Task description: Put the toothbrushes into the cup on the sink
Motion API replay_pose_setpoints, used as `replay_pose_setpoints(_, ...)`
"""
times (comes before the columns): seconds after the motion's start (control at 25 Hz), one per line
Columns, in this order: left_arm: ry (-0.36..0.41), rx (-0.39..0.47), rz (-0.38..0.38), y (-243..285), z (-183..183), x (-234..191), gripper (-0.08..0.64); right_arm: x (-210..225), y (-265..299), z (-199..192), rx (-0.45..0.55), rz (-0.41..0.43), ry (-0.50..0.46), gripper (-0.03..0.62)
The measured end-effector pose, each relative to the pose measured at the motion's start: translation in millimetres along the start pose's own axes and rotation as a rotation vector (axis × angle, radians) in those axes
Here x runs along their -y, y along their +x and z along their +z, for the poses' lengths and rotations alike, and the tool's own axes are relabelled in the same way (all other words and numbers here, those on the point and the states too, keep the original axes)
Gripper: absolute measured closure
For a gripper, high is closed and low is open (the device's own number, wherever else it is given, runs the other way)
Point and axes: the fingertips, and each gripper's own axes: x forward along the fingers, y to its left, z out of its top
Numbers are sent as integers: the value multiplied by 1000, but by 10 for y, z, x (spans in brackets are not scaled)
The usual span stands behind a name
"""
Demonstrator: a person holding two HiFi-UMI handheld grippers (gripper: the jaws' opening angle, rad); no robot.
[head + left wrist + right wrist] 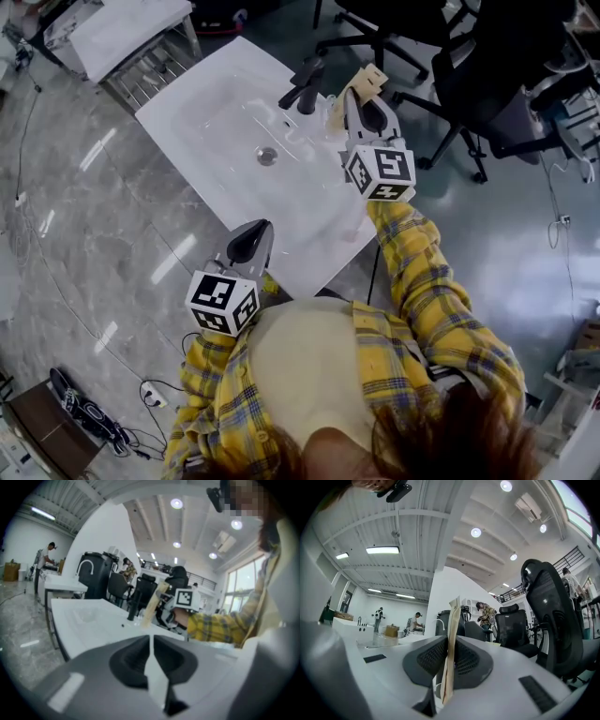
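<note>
A white sink [216,122] with a black faucet [305,89] and a round drain [267,156] stands in front of me. My right gripper [359,98] hovers over the sink's right rear corner beside the faucet. It is shut on a tan paper toothbrush packet [367,80], which stands upright between the jaws [452,634]. A pale cup-like shape [335,112] shows under it, mostly hidden. My left gripper [258,230] hangs at the sink's near edge, shut with nothing in it. In the left gripper view the packet [152,603] rises next to the faucet [133,604].
Black office chairs [487,84] stand right of the sink. A metal rack with a white top [131,37] is at the upper left. Cables and a power strip [94,412] lie on the grey floor at the lower left. People work at distant desks [396,623].
</note>
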Motion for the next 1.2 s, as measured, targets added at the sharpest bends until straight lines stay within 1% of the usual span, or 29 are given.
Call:
replay_pose_setpoints(0.12, -4, -1, 3, -26, -10, -4, 534, -26, 40, -158, -47, 11, -17, 555)
replay_pose_setpoints(0.32, -11, -7, 4, -45, -37, 2, 534, -84, 70, -438, -153, 50, -41, 555)
replay_pose_setpoints(0.48, -16, -11, -5, -41, -49, 10, 534, -161, 65, -563, -227, 99, -55, 555)
replay_pose_setpoints(0.56, -20, -12, -13, -33, -55, 24, 534, -177, 43, -601, -253, 109, -55, 554)
replay_pose_setpoints(0.84, -18, -16, -44, 29, -50, 56, 534, -178, -118, -527, -244, 106, -41, 554)
replay_pose_setpoints(1.0, -20, -11, -59, 70, -20, 65, 534, -256, -291, -443, -237, 122, -22, 554)
replay_pose_setpoints(1.12, -14, -2, -73, 99, 24, 77, 534, -323, -475, -420, -254, 127, 1, 554)
replay_pose_setpoints(1.2, -10, 1, -81, 117, 47, 85, 534, -339, -607, -433, -282, 115, 26, 554)
